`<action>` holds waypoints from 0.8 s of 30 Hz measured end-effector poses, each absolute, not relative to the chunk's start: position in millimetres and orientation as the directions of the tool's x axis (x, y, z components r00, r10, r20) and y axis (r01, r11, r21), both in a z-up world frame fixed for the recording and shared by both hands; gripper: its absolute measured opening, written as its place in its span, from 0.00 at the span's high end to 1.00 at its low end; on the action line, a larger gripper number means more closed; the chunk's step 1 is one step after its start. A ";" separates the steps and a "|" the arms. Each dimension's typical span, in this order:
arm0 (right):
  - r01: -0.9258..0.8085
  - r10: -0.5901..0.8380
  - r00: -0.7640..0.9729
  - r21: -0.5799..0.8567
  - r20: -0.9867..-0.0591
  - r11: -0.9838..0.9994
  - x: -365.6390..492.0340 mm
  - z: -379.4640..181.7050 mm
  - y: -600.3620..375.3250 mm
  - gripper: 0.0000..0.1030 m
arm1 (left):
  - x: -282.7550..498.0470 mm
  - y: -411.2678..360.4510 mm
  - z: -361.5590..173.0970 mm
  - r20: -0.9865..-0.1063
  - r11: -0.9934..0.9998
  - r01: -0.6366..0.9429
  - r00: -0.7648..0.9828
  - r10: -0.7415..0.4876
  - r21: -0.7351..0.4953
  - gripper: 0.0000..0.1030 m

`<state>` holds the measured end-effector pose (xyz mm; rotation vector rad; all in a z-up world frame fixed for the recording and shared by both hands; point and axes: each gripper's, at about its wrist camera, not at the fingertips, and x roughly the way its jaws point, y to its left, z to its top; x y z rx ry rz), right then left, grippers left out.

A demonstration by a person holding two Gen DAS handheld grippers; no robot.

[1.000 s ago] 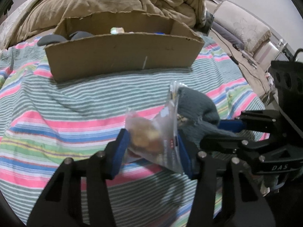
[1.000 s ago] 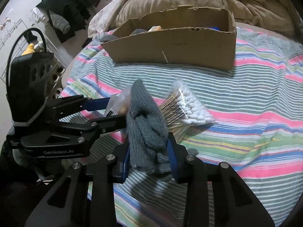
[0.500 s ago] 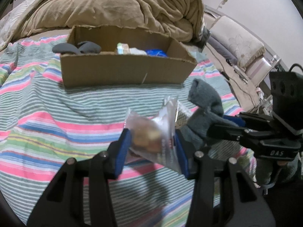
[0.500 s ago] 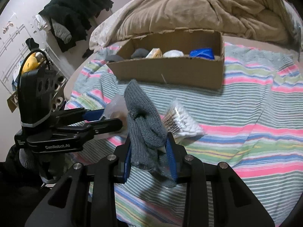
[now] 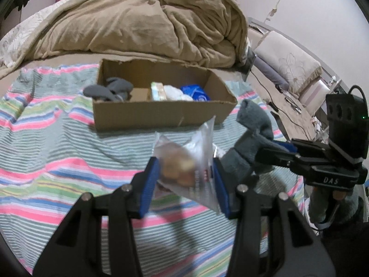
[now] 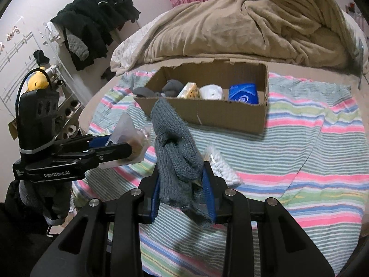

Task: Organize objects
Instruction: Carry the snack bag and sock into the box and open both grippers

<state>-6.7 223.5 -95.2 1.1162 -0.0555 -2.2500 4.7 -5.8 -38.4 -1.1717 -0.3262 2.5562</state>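
My left gripper (image 5: 184,182) is shut on a clear snack bag (image 5: 184,164) with brown pastries, held above the striped bedspread. My right gripper (image 6: 182,194) is shut on a grey knitted sock (image 6: 177,152), also held in the air; the sock shows in the left wrist view (image 5: 251,136) too. An open cardboard box (image 5: 161,115) lies further back on the bed, holding grey socks (image 5: 110,90), a tissue pack (image 5: 158,91), a white roll (image 6: 211,92) and a blue packet (image 6: 243,93). A bag of cotton swabs (image 6: 221,166) lies on the bedspread just beyond the right gripper.
A crumpled tan blanket (image 5: 143,23) is piled behind the box. The striped bedspread (image 5: 46,138) covers the bed. Dark clothes (image 6: 92,23) hang on a rack to the left. A cushioned bench (image 5: 288,69) and cables sit beside the bed on the right.
Both grippers have lifted up and away from the bedspread with their loads. The box interior has come into view and the cotton swab bag stays on the bed.
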 end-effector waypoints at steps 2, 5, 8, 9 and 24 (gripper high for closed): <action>0.510 -0.542 -0.461 0.290 -0.703 -0.810 -9.4 -91.2 224.0 0.67 | 3.2 -8.9 -33.7 -0.689 -0.930 -0.176 -0.630 0.359 -0.324 0.54; 0.512 -0.533 -0.479 0.271 -0.697 -0.815 -13.9 -84.3 223.5 0.67 | -1.0 -14.1 -26.8 -0.682 -0.935 -0.166 -0.646 0.343 -0.313 0.54; 0.515 -0.533 -0.495 0.263 -0.686 -0.816 -18.8 -77.6 221.9 0.67 | -4.7 -18.8 -20.5 -0.676 -0.939 -0.159 -0.659 0.331 -0.305 0.54; 0.517 -0.535 -0.499 0.261 -0.682 -0.815 -20.2 -75.7 220.9 0.67 | -6.1 -19.5 -18.0 -0.674 -0.940 -0.158 -0.662 0.327 -0.301 0.54; 0.553 -0.556 -0.545 0.229 -0.628 -0.801 -46.4 -41.4 207.7 0.67 | -31.3 -35.9 9.7 -0.630 -0.951 -0.144 -0.720 0.291 -0.275 0.54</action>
